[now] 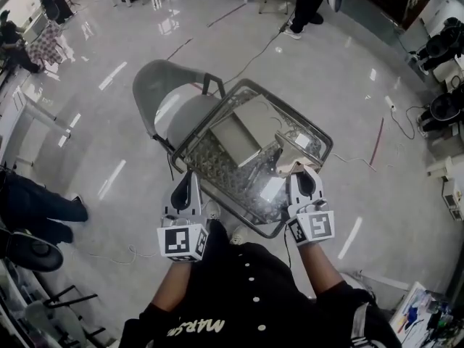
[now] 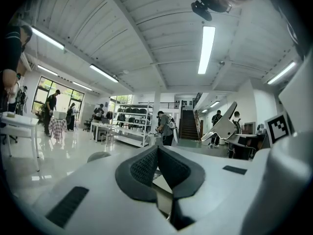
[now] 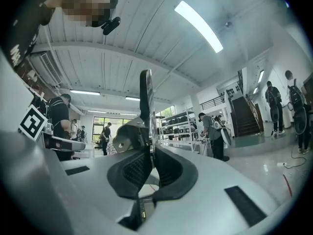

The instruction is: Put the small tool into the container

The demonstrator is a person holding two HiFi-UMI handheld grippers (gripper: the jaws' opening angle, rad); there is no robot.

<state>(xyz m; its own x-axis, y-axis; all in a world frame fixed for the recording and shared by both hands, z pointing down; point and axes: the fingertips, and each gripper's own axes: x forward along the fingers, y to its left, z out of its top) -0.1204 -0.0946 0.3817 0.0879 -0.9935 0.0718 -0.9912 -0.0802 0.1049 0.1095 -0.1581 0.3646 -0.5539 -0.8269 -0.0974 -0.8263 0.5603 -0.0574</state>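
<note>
Looking down in the head view, a clear container sits on a grey chair. The left tool hangs at the container's 7 o'clock rim. The right tool is at its 5 o'clock rim, just over the inside.

In the left gripper view, the left tool is pinched narrow with nothing between its pads.

In the right gripper view, the right tool clamps a small metal implement. Its thin blade stands upright toward 12 o'clock. A sprung part at 10 o'clock suggests pliers or a clip, though the blur leaves that unsure.
</note>
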